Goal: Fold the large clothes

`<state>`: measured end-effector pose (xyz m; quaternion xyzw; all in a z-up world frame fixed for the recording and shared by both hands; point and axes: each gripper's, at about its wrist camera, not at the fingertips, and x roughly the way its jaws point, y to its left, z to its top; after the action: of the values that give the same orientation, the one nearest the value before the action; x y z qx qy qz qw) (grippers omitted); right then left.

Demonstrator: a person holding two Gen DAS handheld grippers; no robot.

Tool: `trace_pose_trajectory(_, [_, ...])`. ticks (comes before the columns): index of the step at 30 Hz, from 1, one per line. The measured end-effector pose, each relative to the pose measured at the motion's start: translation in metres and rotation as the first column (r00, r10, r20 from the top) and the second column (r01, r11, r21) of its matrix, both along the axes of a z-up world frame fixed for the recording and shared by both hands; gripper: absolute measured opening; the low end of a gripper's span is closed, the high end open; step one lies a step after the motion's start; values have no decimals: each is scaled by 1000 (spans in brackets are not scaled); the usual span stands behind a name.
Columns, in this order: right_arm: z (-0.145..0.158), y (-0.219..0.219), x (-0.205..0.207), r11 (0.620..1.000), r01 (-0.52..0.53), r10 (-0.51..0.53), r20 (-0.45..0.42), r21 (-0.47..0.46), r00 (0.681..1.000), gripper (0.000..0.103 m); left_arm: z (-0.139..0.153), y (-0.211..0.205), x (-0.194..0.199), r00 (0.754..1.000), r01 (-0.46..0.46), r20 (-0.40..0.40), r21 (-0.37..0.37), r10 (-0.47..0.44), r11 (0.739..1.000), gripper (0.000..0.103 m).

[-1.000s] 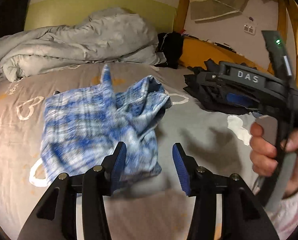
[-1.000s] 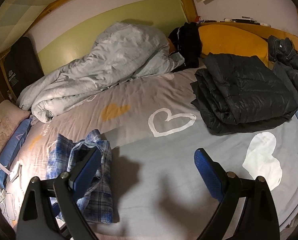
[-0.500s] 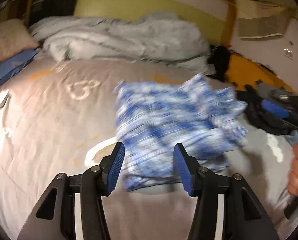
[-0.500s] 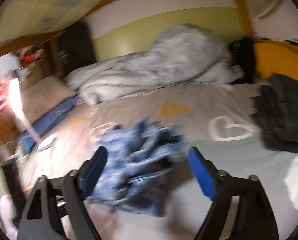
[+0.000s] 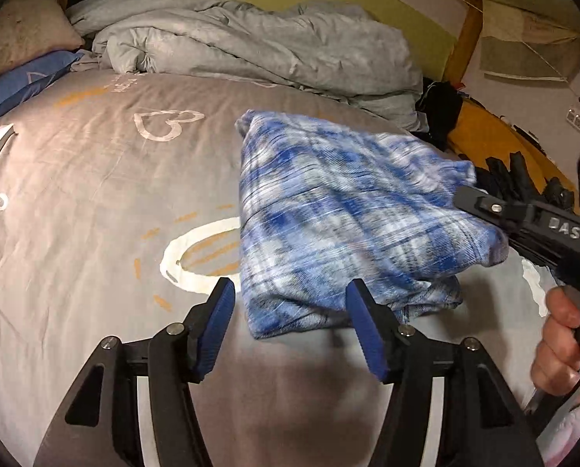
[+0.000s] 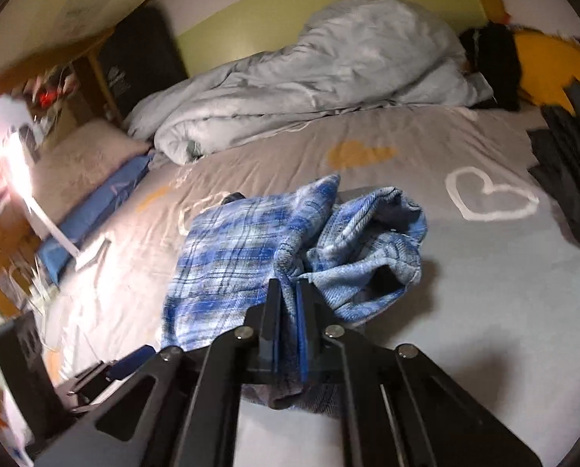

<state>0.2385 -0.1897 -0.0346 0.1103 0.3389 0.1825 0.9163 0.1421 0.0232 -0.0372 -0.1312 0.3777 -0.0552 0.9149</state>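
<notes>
The blue-and-white plaid flannel garment (image 6: pixel 251 249) lies bunched and partly folded on the grey bed sheet printed with white hearts (image 5: pixel 95 202), near the middle of the bed. The right hand-held gripper (image 6: pixel 288 292) is clamped on a fold at the garment's near edge. The left hand-held gripper (image 5: pixel 290 323) has its jaws apart, just short of the garment's near edge, holding nothing. A crumpled grey duvet (image 5: pixel 251 46) lies behind; a folded black quilted jacket (image 6: pixel 573 163) lies to the right.

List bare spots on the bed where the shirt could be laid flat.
Free: sheet left of the plaid shirt, between the outlined heart and pillow; also the near strip by the left gripper. Crowded: grey duvet along the wall, dark jacket on the right.
</notes>
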Motion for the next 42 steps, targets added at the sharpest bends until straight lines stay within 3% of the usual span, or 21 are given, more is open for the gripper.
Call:
trace_pose_trajectory(6, [8, -18, -24, 997, 74, -76, -72, -20, 995, 5, 11, 14, -6, 999, -41, 15, -48, 42, 998, 58])
trace_pose_trajectory(8, [7, -14, -24, 993, 74, -79, -53, -95, 995, 5, 15, 20, -5, 997, -62, 30, -68, 64, 996, 58])
trace_pose_trajectory(10, [-6, -10, -17, 980, 97, -113, -83, -172, 990, 5, 16, 23, 2, 997, -71, 34, -83, 74, 994, 59])
trace_pose_trajectory(14, [-33, -5, -4, 970, 96, -132, -152, -223, 980, 5, 13, 24, 17, 999, -49, 2, -183, 50, 982, 59])
trace_pose_trajectory(19, [-34, -6, -3, 970, 79, -115, -148, -230, 982, 6, -1, 14, 18, 998, -56, -30, -81, 54, 995, 66])
trace_pose_trajectory(23, [-37, -4, 2, 967, 65, -95, -114, -245, 989, 7, -4, 15, 15, 998, -60, -38, -76, 57, 995, 66])
trace_pose_trajectory(26, [-35, -9, 3, 973, 87, -113, -113, -214, 987, 20, 0, 14, 13, 998, -54, -27, -63, 52, 997, 66])
trace_pose_trajectory(28, [-29, -7, -1, 957, 108, -129, -62, -270, 990, 41, 3, 13, 11, 999, -44, -19, -57, 43, 997, 66])
trace_pose_trajectory(32, [-21, -3, -4, 944, 108, -119, -17, -313, 993, 45, 10, 9, 8, 999, -32, -1, -21, 32, 999, 66])
trace_pose_trajectory(36, [-15, -6, -10, 940, 123, -128, 5, -319, 992, 60, 14, 9, 7, 1000, -27, 7, -25, 28, 999, 69])
trace_pose_trajectory(40, [-7, -9, -14, 945, 132, -128, 30, -298, 991, 86, 21, 10, 5, 999, -20, 28, -25, 21, 999, 74])
trace_pose_trajectory(42, [-5, -8, -15, 947, 130, -125, 36, -293, 991, 88, 24, 11, 4, 999, -18, 43, -23, 19, 1000, 83])
